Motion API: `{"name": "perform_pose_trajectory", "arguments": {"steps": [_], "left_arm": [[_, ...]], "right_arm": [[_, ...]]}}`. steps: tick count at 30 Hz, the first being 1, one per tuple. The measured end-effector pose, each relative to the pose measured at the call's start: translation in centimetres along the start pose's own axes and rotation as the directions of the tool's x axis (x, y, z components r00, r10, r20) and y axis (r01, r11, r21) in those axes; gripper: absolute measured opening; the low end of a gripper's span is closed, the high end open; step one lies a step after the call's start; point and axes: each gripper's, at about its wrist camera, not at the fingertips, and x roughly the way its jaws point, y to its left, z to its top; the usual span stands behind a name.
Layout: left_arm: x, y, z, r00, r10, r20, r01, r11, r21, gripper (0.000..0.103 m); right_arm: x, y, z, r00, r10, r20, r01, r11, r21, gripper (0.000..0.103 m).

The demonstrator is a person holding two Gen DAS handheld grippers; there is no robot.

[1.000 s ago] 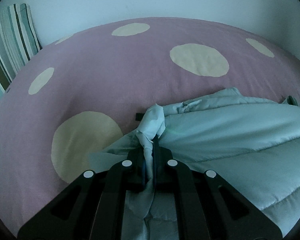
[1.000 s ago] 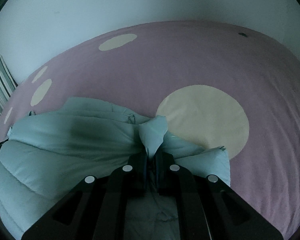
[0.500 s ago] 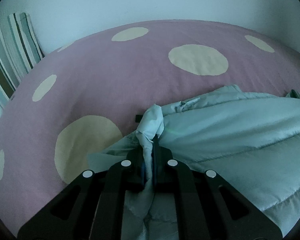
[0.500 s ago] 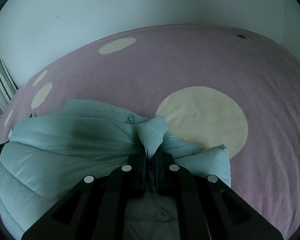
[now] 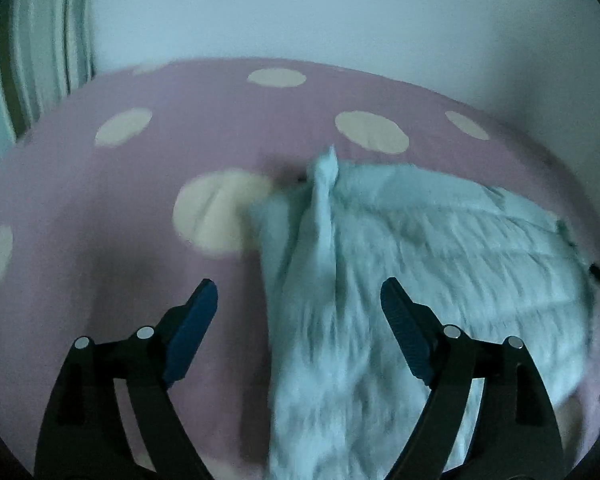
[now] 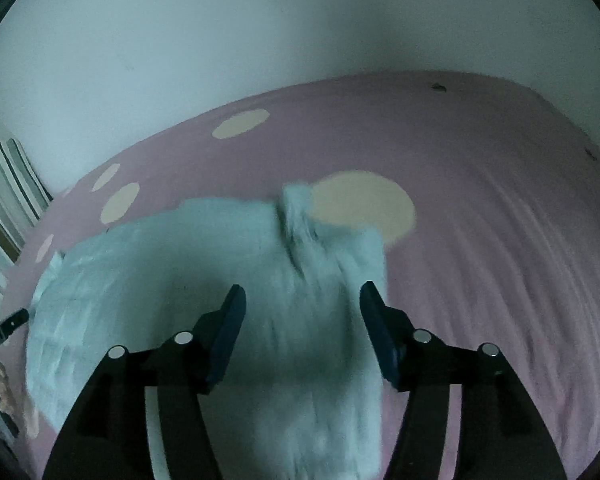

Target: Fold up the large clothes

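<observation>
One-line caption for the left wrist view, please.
Left gripper, jaws just opened, above the released pale blue quilted jacket lying on the pink bedsheet with cream polka dots.

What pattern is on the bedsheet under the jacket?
Pink with large cream dots on the bedsheet, clearest in the left wrist view.

We see a quilted, puffy cloth jacket (image 5: 400,248) with a soft matt sheen, lying on a matt woven bedsheet (image 6: 480,184). Our gripper fingers (image 5: 188,332) look like matt black plastic with ribbed blue pads.
</observation>
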Motion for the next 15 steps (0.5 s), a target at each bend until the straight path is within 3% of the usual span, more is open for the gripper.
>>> {"name": "perform_pose_trajectory", "arguments": {"steps": [7, 10, 15], "left_arm": [[-0.4, 1.9, -4.8, 0.99, -0.118, -0.08, 0.108, 0.986, -0.127, 0.088], [0.8, 1.9, -5.6, 0.966, -0.225, -0.126, 0.199, 0.961, -0.192, 0.088], [1.7, 1.1, -5.4, 0.969, -0.229, -0.097, 0.208, 0.96, -0.188, 0.083]], "right_arm": [[-1.9, -2.6, -4.9, 0.998, 0.004, -0.065, 0.0, 0.998, 0.06, 0.062], [-1.2, -3.0, -6.2, 0.993, 0.042, -0.108, -0.03, 0.993, 0.111, 0.062], [-0.4, -2.5, -7.0, 0.993, 0.045, -0.111, -0.031, 0.992, 0.122, 0.062]]}}
